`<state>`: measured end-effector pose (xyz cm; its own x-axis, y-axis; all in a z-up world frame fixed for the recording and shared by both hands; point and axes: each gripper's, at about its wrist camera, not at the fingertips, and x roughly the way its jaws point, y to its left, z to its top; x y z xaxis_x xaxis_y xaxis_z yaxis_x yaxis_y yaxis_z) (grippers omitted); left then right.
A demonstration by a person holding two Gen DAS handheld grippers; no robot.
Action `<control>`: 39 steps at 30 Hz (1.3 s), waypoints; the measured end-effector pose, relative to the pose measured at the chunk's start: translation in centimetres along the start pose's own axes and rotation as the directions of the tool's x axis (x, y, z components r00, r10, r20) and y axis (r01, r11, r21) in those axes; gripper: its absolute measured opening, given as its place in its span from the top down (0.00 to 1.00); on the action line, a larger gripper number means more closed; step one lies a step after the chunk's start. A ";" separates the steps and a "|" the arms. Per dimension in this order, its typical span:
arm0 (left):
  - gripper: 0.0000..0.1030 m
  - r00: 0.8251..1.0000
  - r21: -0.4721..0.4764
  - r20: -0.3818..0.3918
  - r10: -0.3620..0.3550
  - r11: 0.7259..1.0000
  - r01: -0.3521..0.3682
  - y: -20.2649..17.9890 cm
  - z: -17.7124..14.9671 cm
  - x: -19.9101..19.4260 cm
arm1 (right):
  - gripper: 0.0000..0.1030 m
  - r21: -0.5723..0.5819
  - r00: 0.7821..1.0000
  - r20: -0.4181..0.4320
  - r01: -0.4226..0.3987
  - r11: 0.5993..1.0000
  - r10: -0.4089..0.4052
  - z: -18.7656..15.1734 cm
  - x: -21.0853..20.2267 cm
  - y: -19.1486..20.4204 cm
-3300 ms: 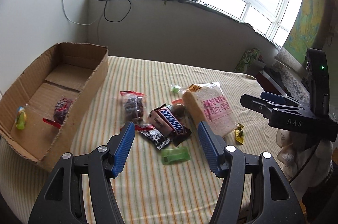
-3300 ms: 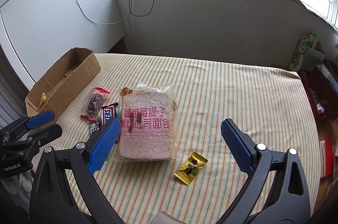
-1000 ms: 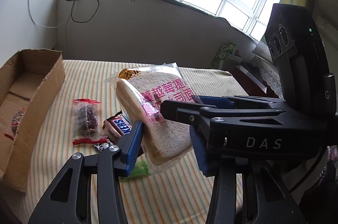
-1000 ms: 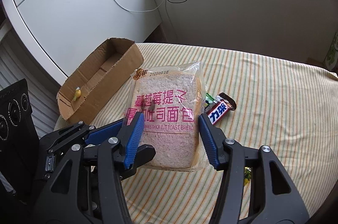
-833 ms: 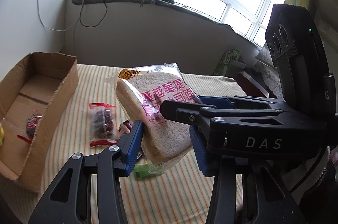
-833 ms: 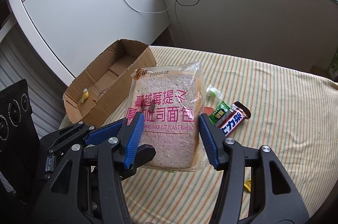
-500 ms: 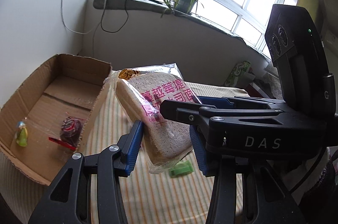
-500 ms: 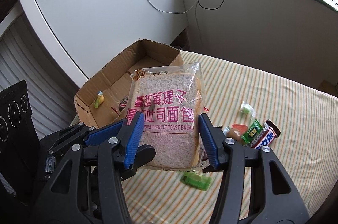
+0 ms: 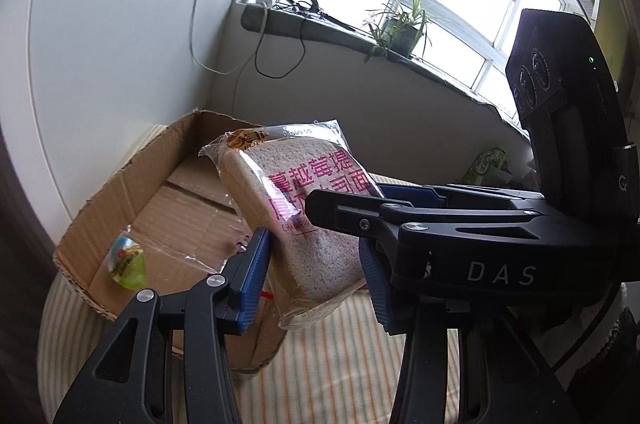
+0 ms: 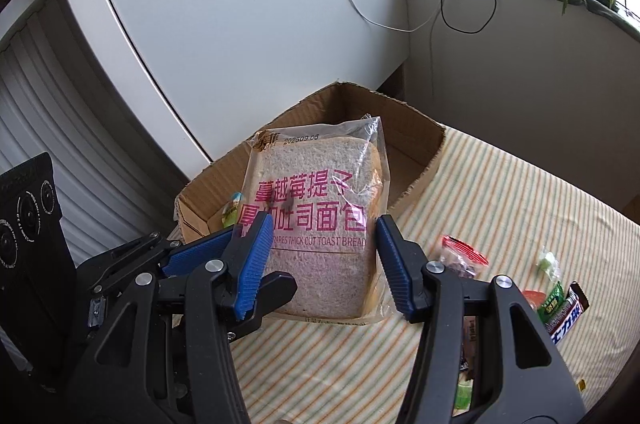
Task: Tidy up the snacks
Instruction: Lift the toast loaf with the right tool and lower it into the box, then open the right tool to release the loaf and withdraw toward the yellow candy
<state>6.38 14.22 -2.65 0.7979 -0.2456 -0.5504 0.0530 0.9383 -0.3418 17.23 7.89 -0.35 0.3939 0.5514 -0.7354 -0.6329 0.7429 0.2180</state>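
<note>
So, left wrist view: left gripper (image 9: 314, 272) is clamped on the lower end of the bagged toast bread (image 9: 298, 207), blue pads pressing both flat faces, pkg tilted w/ its sealed top toward the upper left of the frame, held in the air over the near end of the cardboard box (image 9: 120, 191). Right gripper (image 9: 372, 201) comes in from the right of the frame, its black finger lying across the printed face; a small green-wrapped snack (image 9: 126, 264) lies in the box at lower left. Right wrist view: right gripper (image 10: 324, 260) brackets the same toast bread (image 10: 316, 207) at its side edges, pads touching the film, so it grips too; left gripper (image 10: 224, 258) enters from the lower left. Box (image 10: 404, 127) sits behind the loaf at frame centre; candy bar (image 10: 566, 312) and red-sealed packet (image 10: 460, 258) rest on the striped tablecloth (image 10: 520, 199) at lower right. Handling, my read: light, soft, crushes easily, film is slick & loose, so a firm squeeze dents slices. Best hold is across the crust edges low on the loaf, gentle pressure, not by the empty bag flap up top.
</note>
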 end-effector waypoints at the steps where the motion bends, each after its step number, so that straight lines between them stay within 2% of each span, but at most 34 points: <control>1: 0.57 1.000 -0.007 0.001 0.005 1.000 -0.005 0.5 0.0 -0.1 | 0.46 -0.004 1.000 -0.004 -0.004 1.000 0.004 0.2 0.4 0.3; 7: 0.57 1.000 -0.036 0.005 0.031 0.999 -0.031 3.0 0.2 -0.2 | 0.46 -0.033 1.000 -0.022 -0.016 0.999 0.015 1.0 2.7 2.2; 19: 0.57 0.998 -0.074 0.000 0.064 0.995 -0.064 5.6 0.1 -0.3 | 0.46 -0.061 0.998 -0.057 -0.033 0.998 0.030 1.8 5.3 4.0; 29: 0.57 0.996 -0.073 0.001 0.089 0.993 -0.089 5.9 0.3 -0.2 | 0.46 -0.093 0.999 -0.045 0.005 0.996 -0.009 2.0 5.2 4.6; 39: 0.57 0.996 -0.084 0.012 0.092 0.992 -0.091 5.9 0.2 -0.9 | 0.46 -0.074 0.999 -0.035 0.037 0.997 -0.040 1.6 4.1 3.2</control>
<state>6.09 20.04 -3.97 0.8068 -0.1553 -0.5701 -0.0699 0.9330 -0.3531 17.86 13.09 -1.63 0.3954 0.5078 -0.7654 -0.6655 0.7327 0.1423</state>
